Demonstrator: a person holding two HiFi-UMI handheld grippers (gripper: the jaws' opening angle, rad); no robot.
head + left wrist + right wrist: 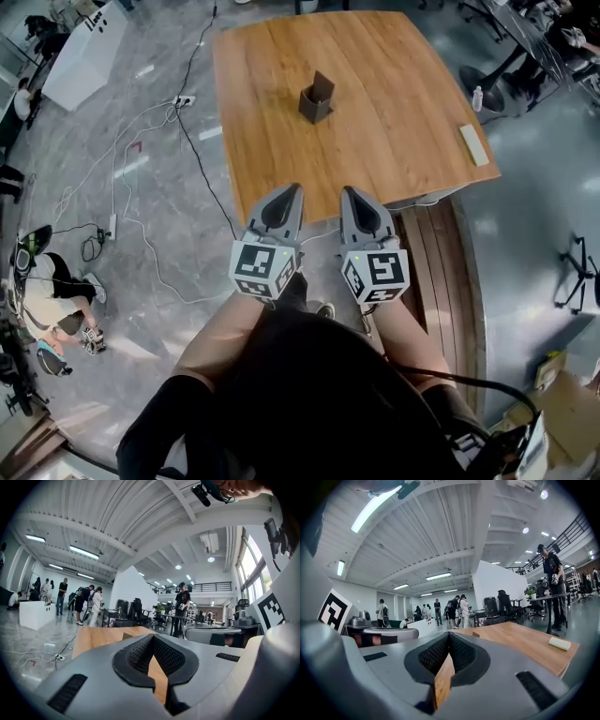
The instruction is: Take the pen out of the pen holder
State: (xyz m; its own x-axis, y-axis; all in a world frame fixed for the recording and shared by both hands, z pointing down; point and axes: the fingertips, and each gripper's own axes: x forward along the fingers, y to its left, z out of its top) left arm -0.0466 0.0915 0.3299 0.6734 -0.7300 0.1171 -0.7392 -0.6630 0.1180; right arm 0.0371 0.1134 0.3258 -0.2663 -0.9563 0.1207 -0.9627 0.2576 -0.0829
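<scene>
On the wooden table (394, 103) stands a dark pen holder (316, 99), toward the far middle. A dark upright piece rises from it; I cannot tell whether that is the pen. My left gripper (292, 189) and right gripper (349, 192) hang side by side over the table's near edge, well short of the holder. Both are shut with nothing between the jaws. The left gripper view has the left gripper (153, 638) with its tips together over the wood. In the right gripper view the right gripper (449, 634) stands the same way.
A white block (473, 145) lies at the table's right edge, the same white block (559, 643) in the right gripper view. Cables and a power strip (185, 99) lie on the floor to the left. A white cabinet (84, 56) stands far left. People stand in the background.
</scene>
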